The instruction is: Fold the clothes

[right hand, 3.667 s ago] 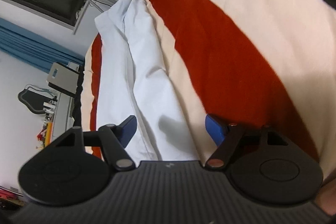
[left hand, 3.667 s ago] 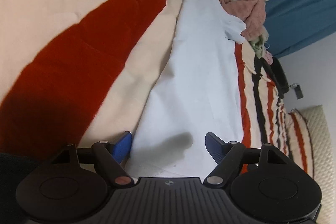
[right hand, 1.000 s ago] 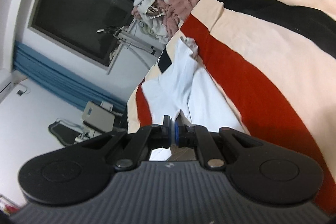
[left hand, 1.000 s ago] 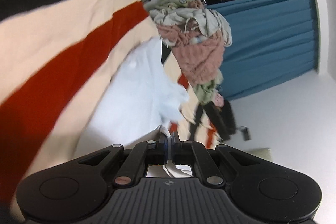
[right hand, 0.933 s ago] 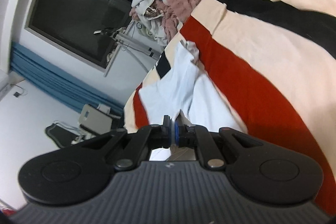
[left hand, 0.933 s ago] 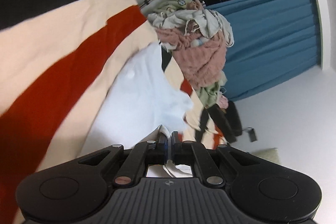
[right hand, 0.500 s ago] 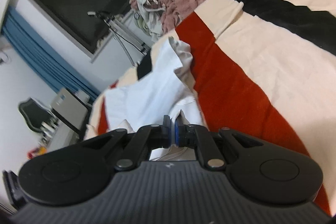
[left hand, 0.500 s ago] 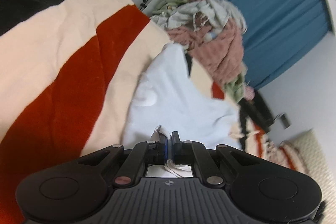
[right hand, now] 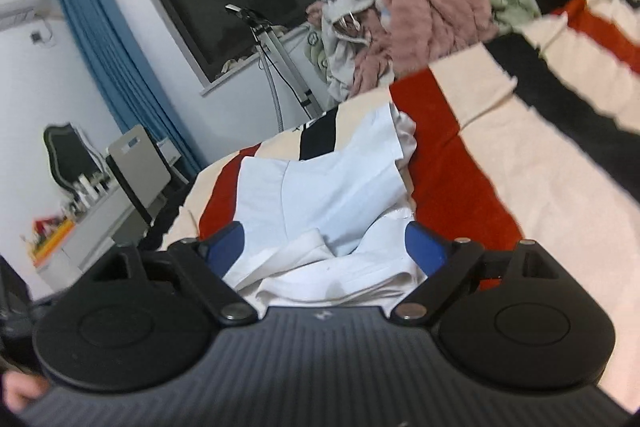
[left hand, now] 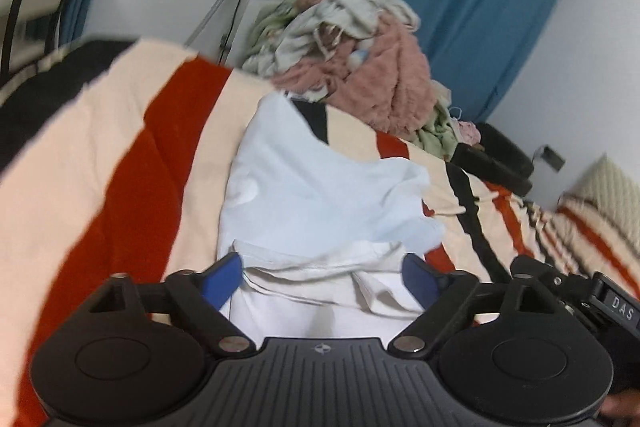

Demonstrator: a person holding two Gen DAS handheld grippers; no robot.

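Both grippers, left gripper and right gripper, have jaws wide apart over the soft, floppy white shirt (grab its edges).

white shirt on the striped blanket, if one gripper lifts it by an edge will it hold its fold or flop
The white shirt will likely flop: it already lies in soft wrinkled layers. It looks thin, so probably light. Lifted by one edge, its loosely stacked fold would probably come apart.

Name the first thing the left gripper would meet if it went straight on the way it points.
Probably the white garment on the striped blanket: the open left gripper points straight at its bunched folds, though depth is uncertain.
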